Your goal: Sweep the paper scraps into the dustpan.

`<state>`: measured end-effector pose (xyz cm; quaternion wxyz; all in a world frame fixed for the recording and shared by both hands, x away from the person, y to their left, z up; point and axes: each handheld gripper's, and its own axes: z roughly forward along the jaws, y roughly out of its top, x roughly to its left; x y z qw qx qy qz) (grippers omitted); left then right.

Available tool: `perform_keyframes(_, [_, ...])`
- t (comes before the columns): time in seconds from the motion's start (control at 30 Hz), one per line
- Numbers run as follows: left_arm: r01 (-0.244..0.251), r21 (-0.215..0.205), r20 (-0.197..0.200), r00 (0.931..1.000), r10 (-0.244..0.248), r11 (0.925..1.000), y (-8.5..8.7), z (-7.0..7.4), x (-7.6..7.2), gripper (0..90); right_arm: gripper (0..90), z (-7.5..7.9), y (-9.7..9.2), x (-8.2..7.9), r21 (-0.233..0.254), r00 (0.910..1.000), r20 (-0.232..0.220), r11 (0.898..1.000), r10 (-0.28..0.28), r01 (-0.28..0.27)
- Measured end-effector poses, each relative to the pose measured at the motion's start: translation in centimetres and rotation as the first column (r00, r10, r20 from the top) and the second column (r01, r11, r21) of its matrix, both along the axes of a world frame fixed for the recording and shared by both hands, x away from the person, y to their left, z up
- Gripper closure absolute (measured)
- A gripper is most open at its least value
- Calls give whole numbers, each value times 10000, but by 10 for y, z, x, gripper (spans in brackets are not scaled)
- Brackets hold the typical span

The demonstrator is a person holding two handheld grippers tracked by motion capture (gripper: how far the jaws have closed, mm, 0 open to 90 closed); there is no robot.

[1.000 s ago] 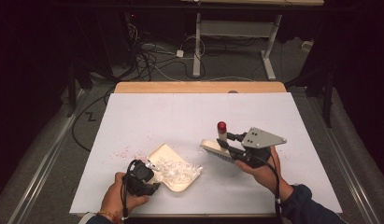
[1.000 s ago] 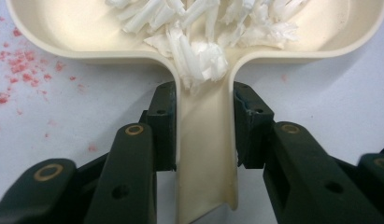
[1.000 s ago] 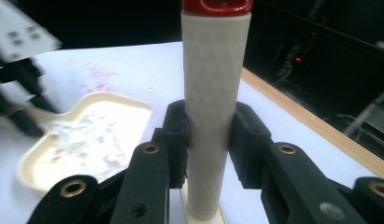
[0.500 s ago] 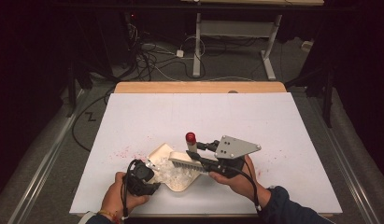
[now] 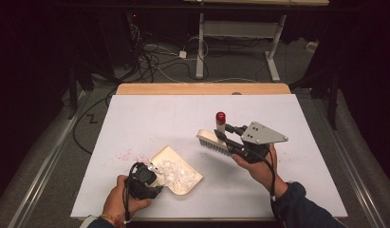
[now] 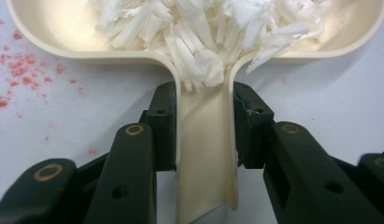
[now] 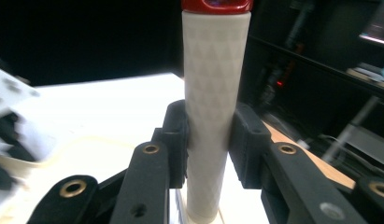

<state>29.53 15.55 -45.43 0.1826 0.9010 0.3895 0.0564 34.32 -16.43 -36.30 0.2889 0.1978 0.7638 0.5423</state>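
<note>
- A cream dustpan [image 5: 179, 172], heaped with white shredded scraps [image 5: 176, 172], sits on the white table [image 5: 135, 114] near its front edge, left of centre.
- The dustpan's handle [image 6: 206, 154] runs straight between the left gripper [image 5: 144, 180]'s two jaws, which press its sides, closed on it.
- One brush [image 5: 215, 140] with pale bristles is held above the table, right of the dustpan and apart from it; its white, red-capped handle [image 7: 213, 112] stands upright between the right gripper [image 5: 229, 140]'s jaws, clamped on both sides.
- Count: one dustpan, one brush, two grippers, each in one hand.
- Fine red specks [image 5: 128, 154], too small to identify, dot the table just left of the dustpan.
- The far half and right side of the table lie bare; a wooden strip [image 5: 202, 89] borders the far edge.
</note>
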Motion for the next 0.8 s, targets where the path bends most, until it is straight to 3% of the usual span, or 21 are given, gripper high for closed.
perform_keyframes(0.2, [-29, -28, 14, 10000, 29, 10000, 0, 0, 0, 627, 707, -16, 4, 10, -477, 9993, -196, 9984, -315, 306])
perform_keyframes(0.27, [-28, -43, 12, 10000, 28, 10000, 0, 0, 0, 627, 707, -22, 12, 9, -429, 9990, -455, 9991, -37, 17])
perform_keyframes(0.37, [-4, -51, -12, 10000, 4, 10000, 0, 0, 0, 626, 707, -23, 18, 7, -451, 9987, -503, 9989, 73, -96])
perform_keyframes(0.63, [-17, -67, 2, 10000, 17, 10000, 1, 0, 0, 627, 707, -23, 39, -11, -101, 9876, -943, 9919, 1253, -1269])
perform_keyframes(0.7, [-14, -68, -5, 10000, 14, 10000, 1, 0, 0, 626, 707, -19, 41, -17, 262, 9755, -1183, 9826, 1854, -1836])
perform_keyframes(0.77, [-8, -48, 2, 10000, 8, 10000, 1, 0, 0, 627, 707, -14, 43, -24, 364, 9712, -1092, 9773, 2117, -2089])
perform_keyframes(0.8, [-24, -53, 14, 10000, 24, 10000, 0, 0, 0, 627, 707, -8, 43, -29, 295, 9723, -800, 9755, 2196, -2179])
